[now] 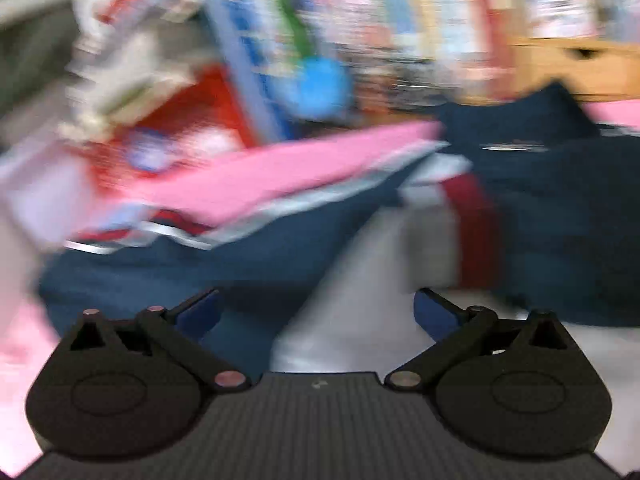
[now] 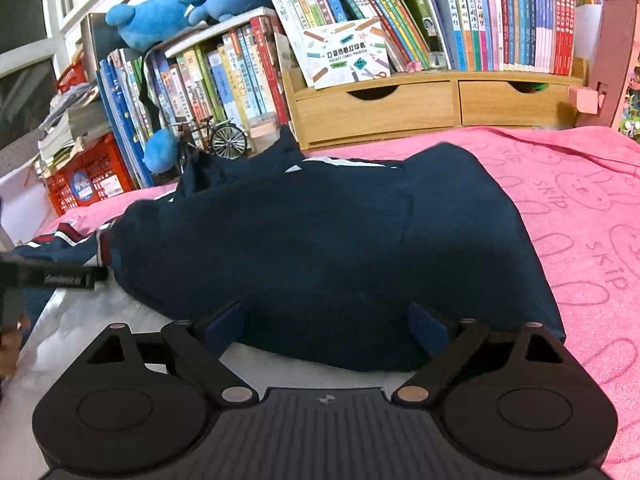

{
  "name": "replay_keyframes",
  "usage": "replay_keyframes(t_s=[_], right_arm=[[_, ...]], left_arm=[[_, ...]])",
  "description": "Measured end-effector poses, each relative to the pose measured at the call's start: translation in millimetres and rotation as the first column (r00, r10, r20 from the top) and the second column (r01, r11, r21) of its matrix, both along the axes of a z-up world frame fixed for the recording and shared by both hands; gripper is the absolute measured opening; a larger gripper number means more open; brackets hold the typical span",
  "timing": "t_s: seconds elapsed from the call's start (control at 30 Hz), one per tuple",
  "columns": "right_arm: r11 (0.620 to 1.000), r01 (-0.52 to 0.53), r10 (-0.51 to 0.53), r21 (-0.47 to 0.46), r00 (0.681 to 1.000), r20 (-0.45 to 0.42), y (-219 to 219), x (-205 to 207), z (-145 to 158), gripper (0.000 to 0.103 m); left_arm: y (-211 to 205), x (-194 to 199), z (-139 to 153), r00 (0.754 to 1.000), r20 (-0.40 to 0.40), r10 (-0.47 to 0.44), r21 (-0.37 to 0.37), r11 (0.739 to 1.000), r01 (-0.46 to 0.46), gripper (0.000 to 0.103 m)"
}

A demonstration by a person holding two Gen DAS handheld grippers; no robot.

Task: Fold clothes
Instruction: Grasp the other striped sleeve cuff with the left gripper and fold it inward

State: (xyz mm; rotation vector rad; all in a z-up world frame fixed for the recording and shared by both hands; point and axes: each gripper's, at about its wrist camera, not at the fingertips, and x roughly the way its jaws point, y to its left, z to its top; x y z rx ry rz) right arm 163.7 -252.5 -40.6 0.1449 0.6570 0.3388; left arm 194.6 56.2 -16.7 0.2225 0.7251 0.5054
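**foldfan:** So where's the garment? I see a navy jacket (image 2: 320, 248) lying in a rumpled mound on the pink towel (image 2: 580, 216), in front of the wooden drawer unit (image 2: 400, 108) and the books.

**tinkerer_k:** Yep, that's it. The right gripper (image 2: 324, 328) sits at its near hem, jaws spread wide, cloth between the fingers but nothing pinched. In its own blurred view, the left gripper (image 1: 316, 308) also looks spread wide and empty, hovering over the striped sleeve (image 1: 280, 216) end.

**foldfan:** How would it handle?

**tinkerer_k:** My guess is soft, floppy and fairly light, maybe a bit slick, so it'll sag and slide. I'd pinch a thick seam, such as the hem corner or the cuff, not the loose middle, or you'll only lift one layer.
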Motion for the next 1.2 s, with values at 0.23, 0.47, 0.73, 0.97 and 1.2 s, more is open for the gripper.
replay_keyframes(t_s=[0.23,0.47,0.73,0.97,1.2], right_arm=[[0.996,-0.031,0.031,-0.078,1.000,-0.007,15,-1,0,0.103],[0.980,-0.035,0.034,-0.193,0.999,-0.008,32,-1,-3,0.103],[0.973,-0.049,0.048,-0.223,0.999,-0.009,36,-2,-4,0.103],[0.972,-0.050,0.049,-0.228,0.999,-0.009,37,-2,-3,0.103],[0.971,-0.048,0.047,-0.233,0.999,-0.008,39,-3,-2,0.103]], left_arm=[[10,-26,33,0.980,0.182,-0.077,-0.160,0.981,0.106,0.101],[-31,25,13,0.976,0.074,-0.204,-0.102,0.972,0.211,0.103],[-26,27,3,0.976,0.009,-0.218,-0.102,0.971,0.218,0.103],[-10,-14,21,0.957,0.077,-0.279,-0.118,0.951,0.286,0.103],[26,-41,42,0.962,0.127,-0.240,-0.226,0.938,0.264,0.103]])
